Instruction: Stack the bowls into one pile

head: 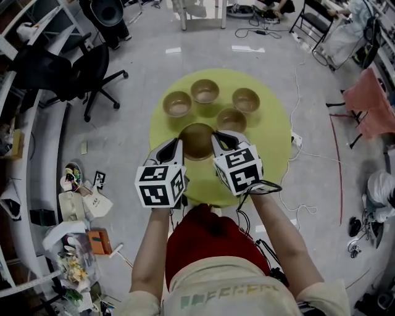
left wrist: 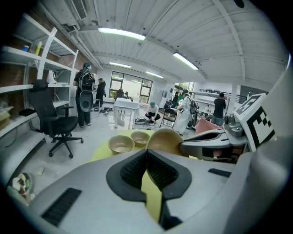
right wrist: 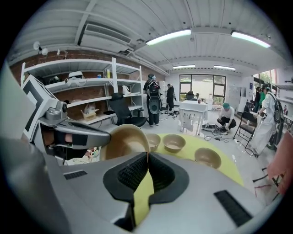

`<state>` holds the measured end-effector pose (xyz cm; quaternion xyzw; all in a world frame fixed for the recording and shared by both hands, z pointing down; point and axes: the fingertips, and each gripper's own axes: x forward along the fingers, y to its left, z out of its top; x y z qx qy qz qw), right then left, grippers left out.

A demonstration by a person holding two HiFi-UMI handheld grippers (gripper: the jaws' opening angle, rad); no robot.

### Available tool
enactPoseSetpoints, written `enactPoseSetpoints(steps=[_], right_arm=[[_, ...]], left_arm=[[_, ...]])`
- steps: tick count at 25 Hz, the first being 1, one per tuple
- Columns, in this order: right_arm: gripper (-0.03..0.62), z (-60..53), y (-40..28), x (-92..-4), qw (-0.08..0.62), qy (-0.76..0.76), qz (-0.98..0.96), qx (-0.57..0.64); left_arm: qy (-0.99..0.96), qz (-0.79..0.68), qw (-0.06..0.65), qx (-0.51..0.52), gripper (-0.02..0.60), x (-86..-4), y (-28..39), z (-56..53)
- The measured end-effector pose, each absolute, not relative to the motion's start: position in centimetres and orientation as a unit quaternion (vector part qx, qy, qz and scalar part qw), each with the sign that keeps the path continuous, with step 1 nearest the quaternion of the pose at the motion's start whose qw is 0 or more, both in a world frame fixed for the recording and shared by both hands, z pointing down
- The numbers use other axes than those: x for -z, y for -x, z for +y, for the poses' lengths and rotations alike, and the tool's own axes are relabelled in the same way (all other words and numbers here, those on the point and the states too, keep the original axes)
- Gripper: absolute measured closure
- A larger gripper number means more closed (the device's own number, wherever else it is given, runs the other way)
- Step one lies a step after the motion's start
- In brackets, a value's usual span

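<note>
Several tan bowls stand on a round yellow table: one at the back left, one at the back, one at the back right and one nearer the middle. A further bowl sits between my two grippers at the near side, tilted so that its inside faces the right gripper and its outside faces the left. My left gripper is shut on its left rim. The right gripper is shut on its right rim.
A black office chair stands on the floor to the left of the table. Bags and clutter lie near left. Cables trail on the floor at the right. White table legs stand beyond the far edge.
</note>
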<state>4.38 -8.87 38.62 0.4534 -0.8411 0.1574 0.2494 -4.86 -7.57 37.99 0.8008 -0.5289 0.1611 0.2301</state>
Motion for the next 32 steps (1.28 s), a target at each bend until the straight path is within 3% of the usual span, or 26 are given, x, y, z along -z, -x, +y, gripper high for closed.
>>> enactPoseSetpoints(steps=[14, 32], right_arm=[[0.551, -14.6, -0.6, -37.5, 0.242, -0.451, -0.849, -0.127], [0.551, -24.3, 3.3, -42.2, 0.252, -0.478, -0.825, -0.165]], left_arm=[[-0.792, -0.552, 0.217, -0.144, 0.555, -36.7, 8.7, -13.0], [-0.796, -0.530, 0.236, -0.172, 0.555, -41.4, 12.5, -22.9]])
